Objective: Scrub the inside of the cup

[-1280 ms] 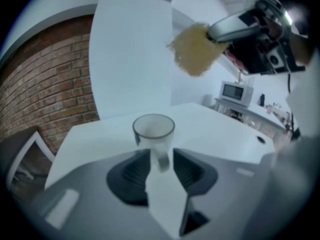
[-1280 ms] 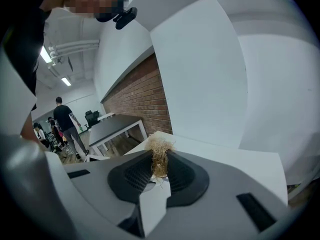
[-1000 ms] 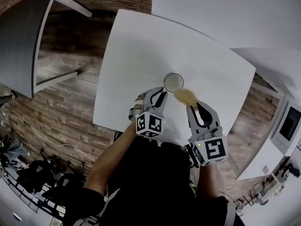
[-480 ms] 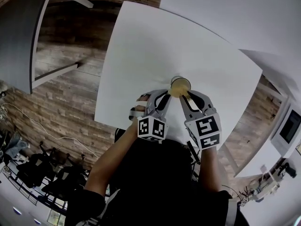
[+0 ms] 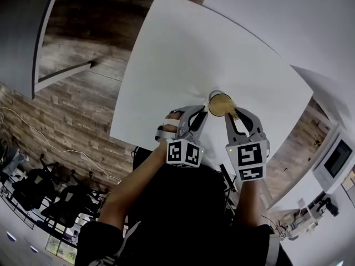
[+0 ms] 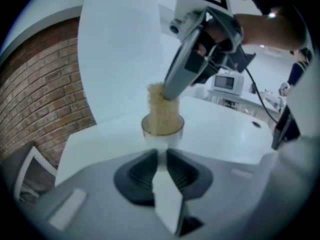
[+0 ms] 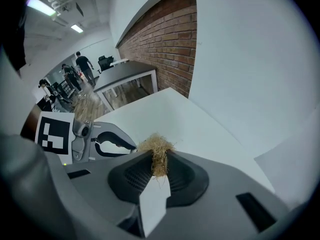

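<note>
Left gripper view: left tongs (image 6: 161, 154) pinch cup (image 6: 162, 128), centre frame; right tongs (image 6: 170, 91) hold scrubber (image 6: 160, 109) inside. Scrubbing step, likely; next: twisting strokes.

scrubber (image 6: 161, 109): started just beside the cup (image 6: 172, 130), right of its rim. It moved onto the mouth, then down inside (fibres ended standing above the rim).
cup: the mouth was open and bare at first, and plugged with fibres at the end.
right gripper (image 7: 159, 160): swung from below-right of the cup to over it, ending nearer the left gripper (image 6: 162, 156).
left gripper: jaws narrowed a little on the cup's near side.
</note>
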`<state>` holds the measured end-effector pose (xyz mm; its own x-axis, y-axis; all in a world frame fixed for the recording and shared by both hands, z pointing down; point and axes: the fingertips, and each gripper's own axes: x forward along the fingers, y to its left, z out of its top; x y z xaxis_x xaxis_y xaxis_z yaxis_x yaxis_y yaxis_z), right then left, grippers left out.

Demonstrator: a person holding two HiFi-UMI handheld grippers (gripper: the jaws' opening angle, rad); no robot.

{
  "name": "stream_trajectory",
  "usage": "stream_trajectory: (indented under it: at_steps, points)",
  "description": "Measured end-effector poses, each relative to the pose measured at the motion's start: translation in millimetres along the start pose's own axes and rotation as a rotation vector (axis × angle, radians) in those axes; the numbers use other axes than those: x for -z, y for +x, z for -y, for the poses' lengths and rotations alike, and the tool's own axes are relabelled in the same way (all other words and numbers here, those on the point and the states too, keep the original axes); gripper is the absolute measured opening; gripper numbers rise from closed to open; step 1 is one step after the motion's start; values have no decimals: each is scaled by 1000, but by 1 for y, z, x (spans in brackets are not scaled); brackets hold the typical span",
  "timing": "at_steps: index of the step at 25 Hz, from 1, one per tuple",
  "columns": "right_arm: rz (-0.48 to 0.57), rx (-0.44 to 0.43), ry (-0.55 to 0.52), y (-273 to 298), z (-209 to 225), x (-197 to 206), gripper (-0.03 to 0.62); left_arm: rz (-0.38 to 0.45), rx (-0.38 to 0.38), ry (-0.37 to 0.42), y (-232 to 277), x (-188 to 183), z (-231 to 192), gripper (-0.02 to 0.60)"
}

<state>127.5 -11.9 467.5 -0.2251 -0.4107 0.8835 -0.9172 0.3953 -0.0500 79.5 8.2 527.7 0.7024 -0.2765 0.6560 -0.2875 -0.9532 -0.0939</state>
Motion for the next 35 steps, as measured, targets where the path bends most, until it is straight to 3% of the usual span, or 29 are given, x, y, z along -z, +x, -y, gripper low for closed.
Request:
stream_trajectory:
  at_steps: [11,17,22,25,35]
  points:
    - [-100,36,-147,26,-16,10,55,-24,-15,-1,-2,6,1,60]
    - [-11,99,-111,0,-2,-6,55,-21,-28,-8,-2,3,1,61]
    - [-45,174,-227,-7,-8,2,55,-19,-25,-12,0,2,1,60]
    - [-79,170,-284,3,-20,9,55,-24,-29,-17,-1,2,0,60]
    - [-228,88,-315,42,-14,18,55,-28,-38,-19,0,0,-1,60]
